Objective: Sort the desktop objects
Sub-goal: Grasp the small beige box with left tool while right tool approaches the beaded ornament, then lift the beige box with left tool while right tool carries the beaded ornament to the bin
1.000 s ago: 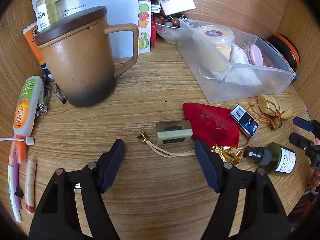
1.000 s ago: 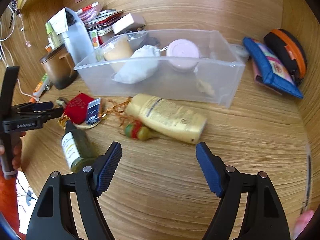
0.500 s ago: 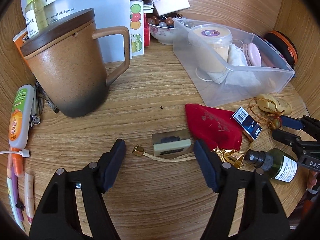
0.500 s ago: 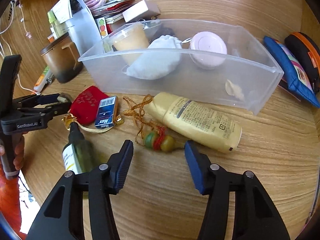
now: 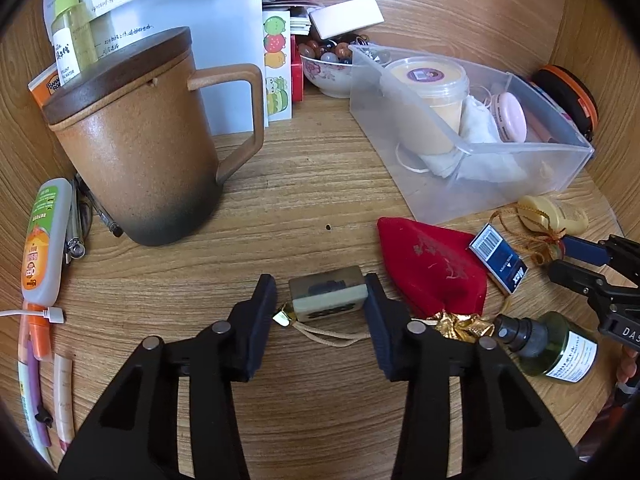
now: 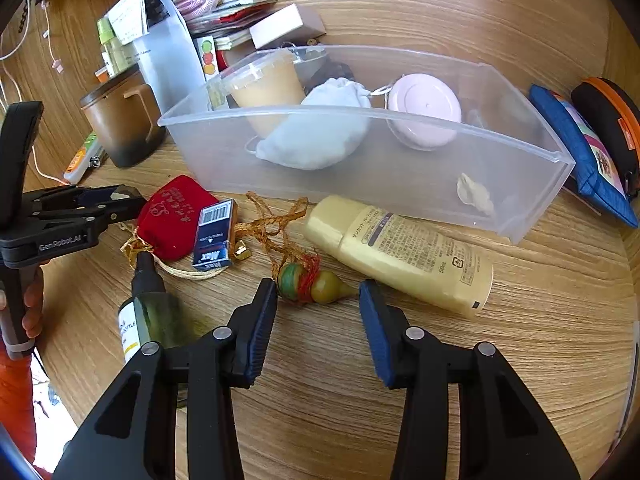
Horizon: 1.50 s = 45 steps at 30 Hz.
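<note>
My left gripper (image 5: 320, 296) is open with its jaws on either side of a small grey-green stone seal (image 5: 328, 294) with a tan cord; the right pad touches it, the left stands a little off. My right gripper (image 6: 318, 300) is open around a small green-and-yellow gourd charm (image 6: 314, 284) on an orange cord. A clear plastic bin (image 6: 400, 176) behind holds a lidded cup, a white cloth pouch and a pink round case. A red pouch (image 5: 432, 264), a blue staple box (image 5: 498, 258), a green spray bottle (image 5: 560, 344) and a yellow tube (image 6: 400, 252) lie on the wooden desk.
A large brown lidded mug (image 5: 136, 140) stands at the left, with an orange-green tube (image 5: 42, 244), pens and a cable beside it. Papers, a bowl of beads (image 5: 328, 64) and boxes are at the back. A blue pouch (image 6: 584, 160) and black-orange case (image 6: 612, 120) lie at the right.
Both grippers have moved forward and narrowed: the left now straddles the stone seal, the right now straddles the gourd charm. No object has been lifted.
</note>
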Tool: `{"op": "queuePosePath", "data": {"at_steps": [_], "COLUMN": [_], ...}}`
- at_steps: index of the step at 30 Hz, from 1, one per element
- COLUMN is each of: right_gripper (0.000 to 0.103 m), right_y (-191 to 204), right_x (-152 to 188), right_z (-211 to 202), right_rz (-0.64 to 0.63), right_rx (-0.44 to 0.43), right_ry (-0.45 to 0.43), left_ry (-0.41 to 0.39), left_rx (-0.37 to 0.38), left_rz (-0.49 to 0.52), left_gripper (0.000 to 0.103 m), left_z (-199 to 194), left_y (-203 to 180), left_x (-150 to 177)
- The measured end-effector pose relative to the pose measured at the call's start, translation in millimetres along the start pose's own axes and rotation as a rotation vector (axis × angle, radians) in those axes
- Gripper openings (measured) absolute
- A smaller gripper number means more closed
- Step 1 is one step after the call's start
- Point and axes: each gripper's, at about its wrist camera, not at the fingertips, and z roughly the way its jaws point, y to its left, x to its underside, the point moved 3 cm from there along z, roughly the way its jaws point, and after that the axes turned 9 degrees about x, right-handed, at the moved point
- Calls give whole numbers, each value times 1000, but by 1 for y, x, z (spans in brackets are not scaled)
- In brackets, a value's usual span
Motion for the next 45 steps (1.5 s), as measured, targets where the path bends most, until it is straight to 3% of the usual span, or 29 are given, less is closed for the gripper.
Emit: {"op": "queuePosePath", "data": {"at_steps": [2,14,27,36,45], "right_gripper": [39,39,39,39,39], "right_y": [1,-5,-17,-17,-27], "right_x": [-1,-2,-6,-8,-8], "right_z": [-5,-26,-55,-65,-64], "right_rz": [0,9,40,36,63], "right_rx": [-4,-11,-2,1,5], "right_ry": [-12,-55,-111,-133,-123], "left_ry": [-2,-17,-100,-37,1], "left_rx": [1,-18,4,-29,-18], "left_rz": [-3,-11,15,13,-1], "left_gripper": [35,33,27,41,41], "left_z": [-2,-13,-45,-26,-2], "left_y": [1,2,-12,-6,-4], "left_x": [0,7,-5,9,4]}}
